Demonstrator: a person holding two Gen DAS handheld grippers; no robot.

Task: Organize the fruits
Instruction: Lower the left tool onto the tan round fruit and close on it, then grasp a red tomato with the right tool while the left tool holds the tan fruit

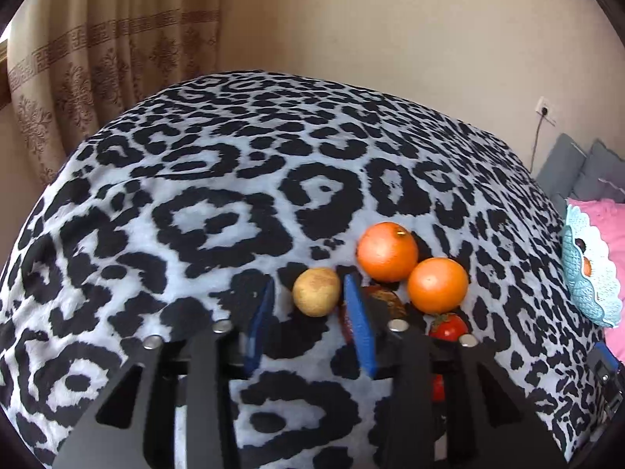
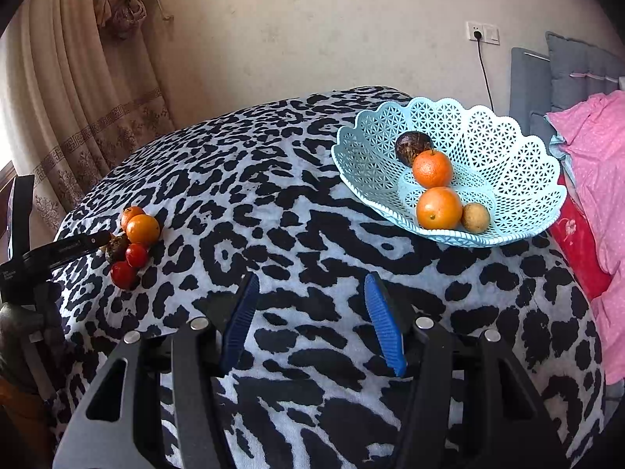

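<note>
In the left wrist view, the left gripper [image 1: 308,293] is seen with its fingers spread wide around a small tan fruit [image 1: 316,291], no contact being discernible. 2 oranges [image 1: 387,252] lie just beyond the right finger, which half hides a dark fruit [image 1: 386,299] and a tomato [image 1: 448,326].

In the right wrist view, the right gripper [image 2: 312,297] is held wide and empty. Ahead-right, the blue basket [image 2: 508,164] holds 2 oranges [image 2: 439,208], 1 tan fruit [image 2: 475,217] and 1 dark fruit [image 2: 410,144].
</note>
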